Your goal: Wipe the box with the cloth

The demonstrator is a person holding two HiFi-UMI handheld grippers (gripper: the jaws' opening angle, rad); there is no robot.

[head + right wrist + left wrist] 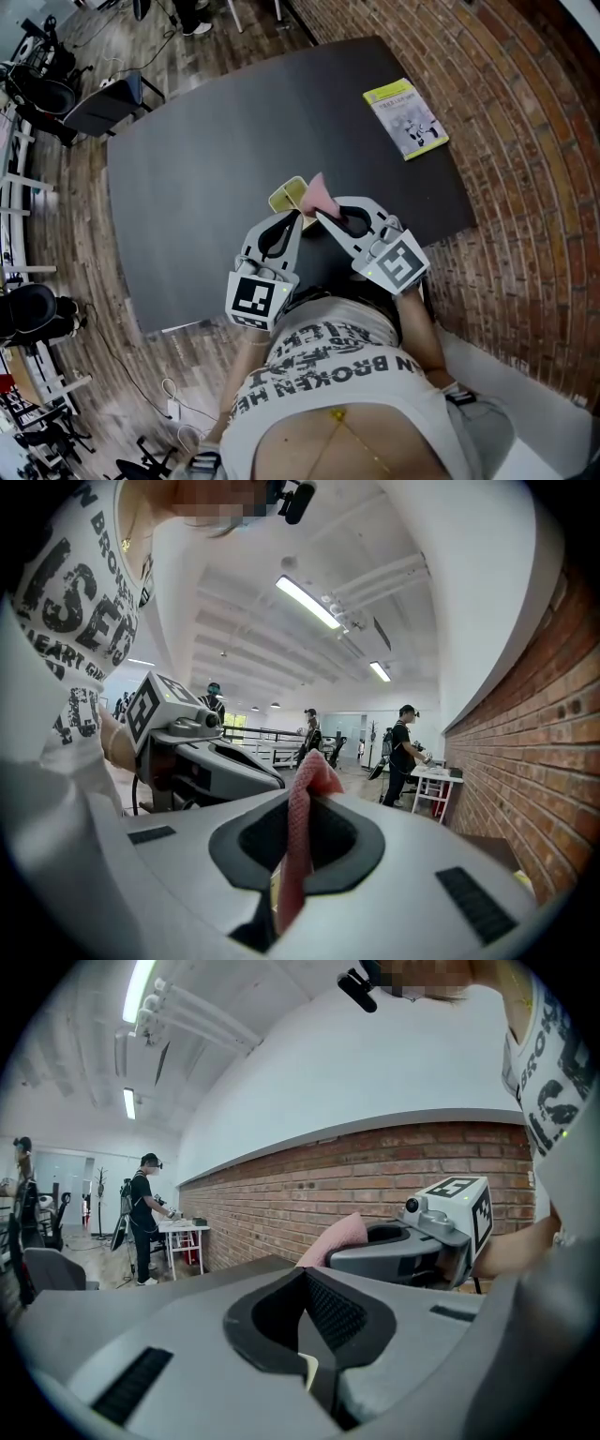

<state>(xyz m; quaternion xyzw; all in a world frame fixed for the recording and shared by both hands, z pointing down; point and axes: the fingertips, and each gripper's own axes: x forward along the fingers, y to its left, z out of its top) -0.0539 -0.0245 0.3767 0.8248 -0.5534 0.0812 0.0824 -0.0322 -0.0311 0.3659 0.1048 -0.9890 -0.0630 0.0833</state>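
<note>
Pinching the cloth tight, the right gripper is hanging just right of the box, which the left gripper is clamping by its edge.

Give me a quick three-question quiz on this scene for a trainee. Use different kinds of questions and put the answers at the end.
1. True or false: the pink cloth lies flat on the table.
2. Which gripper holds the pale yellow box? A) the left gripper B) the right gripper C) neither
3. In a few words: what lies near the table's far right corner, and does either gripper touch it?

Key
1. False: the right gripper is shut on the cloth, held up off the table.
2. A.
3. A yellow-green booklet; no, both grippers are well clear of it.
</note>
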